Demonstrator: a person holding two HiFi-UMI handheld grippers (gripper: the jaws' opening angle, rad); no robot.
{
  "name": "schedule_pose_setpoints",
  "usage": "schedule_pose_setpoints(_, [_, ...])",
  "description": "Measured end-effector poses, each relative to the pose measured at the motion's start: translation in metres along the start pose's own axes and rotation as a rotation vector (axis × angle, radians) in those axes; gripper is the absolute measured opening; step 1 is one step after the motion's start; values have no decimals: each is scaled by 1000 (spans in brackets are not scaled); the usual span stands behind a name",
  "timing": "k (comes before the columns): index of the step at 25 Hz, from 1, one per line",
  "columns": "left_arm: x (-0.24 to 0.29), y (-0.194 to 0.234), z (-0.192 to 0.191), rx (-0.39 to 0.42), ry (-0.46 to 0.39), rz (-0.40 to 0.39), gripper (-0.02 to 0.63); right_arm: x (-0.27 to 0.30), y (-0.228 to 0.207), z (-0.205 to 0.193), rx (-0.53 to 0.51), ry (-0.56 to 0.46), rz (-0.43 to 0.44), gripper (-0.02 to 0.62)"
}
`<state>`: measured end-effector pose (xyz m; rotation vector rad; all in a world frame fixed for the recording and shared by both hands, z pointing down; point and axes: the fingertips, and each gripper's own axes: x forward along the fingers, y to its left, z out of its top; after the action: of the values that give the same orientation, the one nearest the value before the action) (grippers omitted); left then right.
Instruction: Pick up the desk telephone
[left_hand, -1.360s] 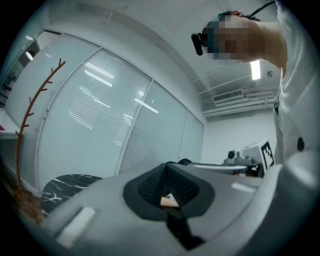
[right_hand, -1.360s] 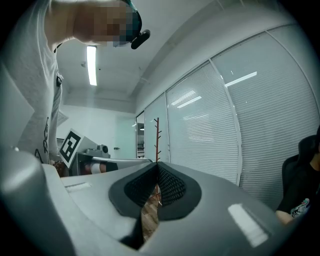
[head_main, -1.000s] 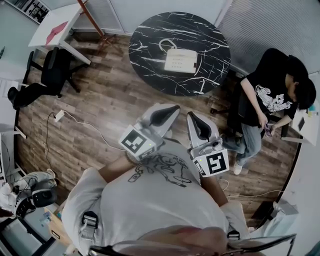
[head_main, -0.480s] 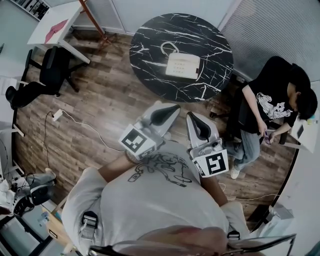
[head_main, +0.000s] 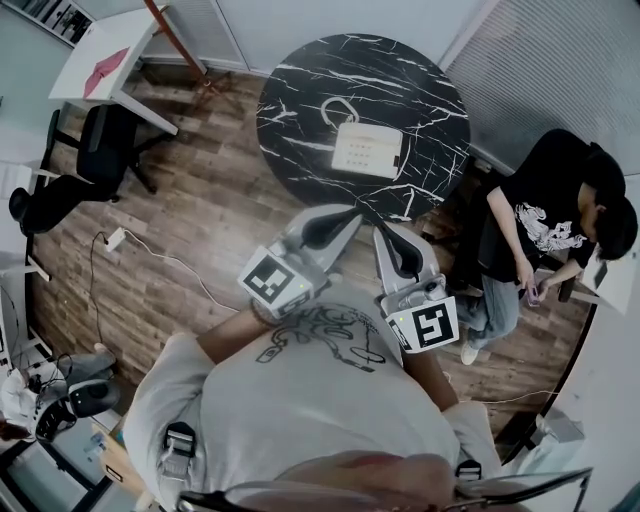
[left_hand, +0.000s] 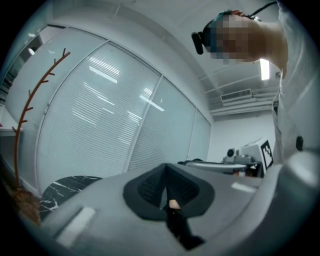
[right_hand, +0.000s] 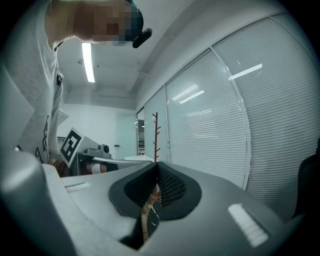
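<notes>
A cream desk telephone with a coiled cord lies near the middle of a round black marble table in the head view. My left gripper and right gripper are held side by side in front of my chest, both short of the table's near edge and pointing toward it. Both are shut with nothing between the jaws. In the left gripper view the left gripper shows its pads pressed together, with a slice of the table at lower left. The right gripper likewise shows closed pads.
A seated person in a black shirt is right of the table. A black office chair and a white desk stand at upper left. A cable with a plug runs over the wood floor. A wooden coat stand stands by the blinds.
The table and telephone have drawn closer and lower in the head view as I moved toward them. Both grippers kept their shut pose in front of me.
</notes>
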<state>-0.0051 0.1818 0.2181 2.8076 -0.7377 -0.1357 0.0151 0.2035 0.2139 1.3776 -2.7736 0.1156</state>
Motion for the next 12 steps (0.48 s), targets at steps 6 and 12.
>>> schedule_pose_setpoints(6, [22,46,14,-33,8,-13,2,47,-26,7,1,8,-13,6])
schedule_pose_setpoints(12, [39,99,29,-30,17,-30,2,99,-50,14,6,22,-29,6])
